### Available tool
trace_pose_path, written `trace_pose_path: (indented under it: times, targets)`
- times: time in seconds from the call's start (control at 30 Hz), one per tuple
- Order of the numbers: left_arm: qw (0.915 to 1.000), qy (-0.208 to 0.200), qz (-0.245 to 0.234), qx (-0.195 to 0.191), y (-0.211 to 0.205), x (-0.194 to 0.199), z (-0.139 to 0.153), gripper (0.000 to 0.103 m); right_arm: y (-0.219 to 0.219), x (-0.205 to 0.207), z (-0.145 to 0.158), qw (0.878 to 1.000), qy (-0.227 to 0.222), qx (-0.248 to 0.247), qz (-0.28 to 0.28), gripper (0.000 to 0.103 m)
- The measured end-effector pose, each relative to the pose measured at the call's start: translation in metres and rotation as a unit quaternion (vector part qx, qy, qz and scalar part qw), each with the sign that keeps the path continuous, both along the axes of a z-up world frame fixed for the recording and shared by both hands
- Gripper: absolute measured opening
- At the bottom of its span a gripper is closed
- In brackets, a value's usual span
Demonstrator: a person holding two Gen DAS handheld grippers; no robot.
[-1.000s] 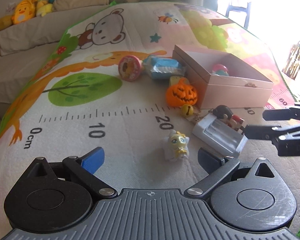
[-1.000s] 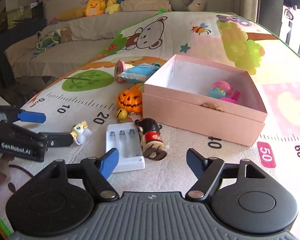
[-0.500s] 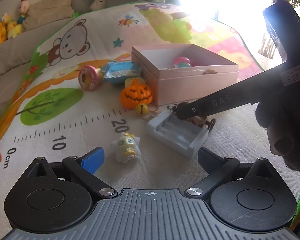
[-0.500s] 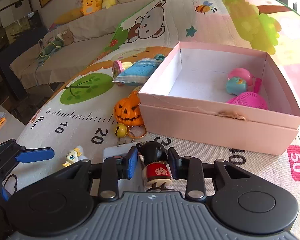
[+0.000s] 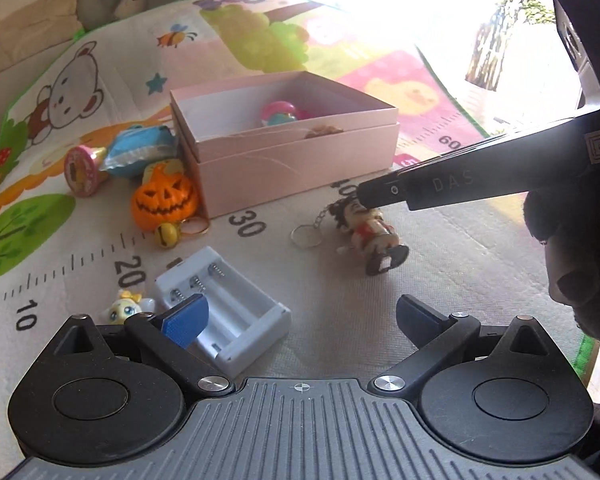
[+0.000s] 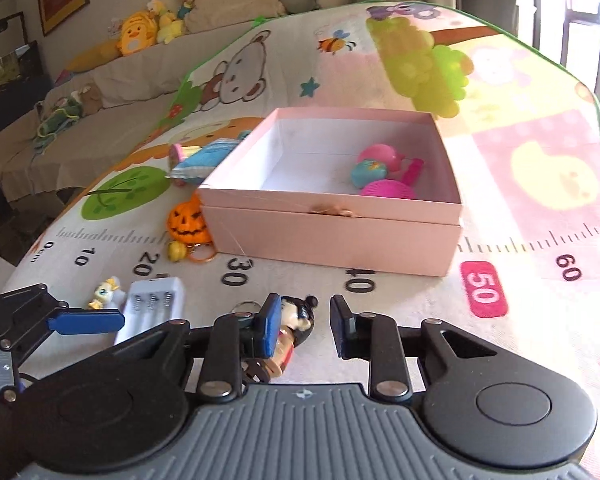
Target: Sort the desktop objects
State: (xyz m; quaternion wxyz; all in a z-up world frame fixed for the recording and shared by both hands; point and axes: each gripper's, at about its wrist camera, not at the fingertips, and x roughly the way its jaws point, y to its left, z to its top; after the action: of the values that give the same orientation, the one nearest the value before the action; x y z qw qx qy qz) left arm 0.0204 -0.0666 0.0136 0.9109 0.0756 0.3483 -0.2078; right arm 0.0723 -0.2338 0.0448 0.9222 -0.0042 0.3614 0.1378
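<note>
The step in hand looks like picking up the doll (image 6: 290, 340) to put it in the pink box (image 6: 332, 240), where a few toys already lie. The right gripper (image 6: 304, 320) is closing its fingers with the doll between them. The doll lies tilted on the mat (image 6: 400, 300), its side against the blue left pad (image 6: 270, 326) and its dark head pointing toward the box. A clear gap shows between the head and the right finger (image 6: 340, 328), so the grip is not yet made.

To do this well, the fingers should probably close on the body or head, not on the keyring (image 5: 306, 236) that trails from the head. The doll sits off centre, so the right finger will likely push it sideways as it closes; shifting the gripper to centre it first could help. It may swing from a grip at one end, so the lift should clear the box wall before release.

The left gripper (image 5: 300, 316) is wide open and holds nothing, hovering near the battery holder (image 5: 236, 312).
</note>
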Motion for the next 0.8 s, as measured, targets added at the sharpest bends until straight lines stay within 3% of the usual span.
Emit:
trace_pose_path:
  times: [0.3,0.37,0.47,0.5,0.63,0.73,0.8]
  targets:
    - [0.9958,-0.013,0.070,0.057,0.031,0.008,-0.002,0.103,-0.025,-0.005,-0.006,1.000,-0.018,0.015,-0.014,0.026]
    - [0.9959,-0.010,0.081,0.039,0.046,0.006,0.001,0.103,-0.024,-0.009,-0.005,0.999,-0.026,0.021,-0.011,0.027]
    - [0.9973,0.021,0.056,-0.043,0.056,0.006,0.008,0.102,-0.024,-0.014,-0.003,0.999,-0.040,0.025,-0.009,0.034]
    - [0.9969,0.025,0.055,-0.051,0.054,0.008,0.008,0.102,-0.024,-0.016,-0.002,0.999,-0.045,0.022,-0.008,0.038]
    - [0.9937,0.039,0.105,0.006,0.029,0.030,-0.002,0.102,-0.024,-0.021,-0.001,0.998,-0.063,-0.007,-0.001,0.050]
    - [0.9905,0.043,0.130,0.005,0.029,0.040,-0.004,0.095,-0.025,-0.021,-0.002,0.999,-0.049,0.000,0.007,0.064]
    - [0.9902,0.039,0.134,0.005,0.030,0.041,0.000,0.070,-0.025,-0.017,-0.003,0.999,-0.036,0.018,0.011,0.065]
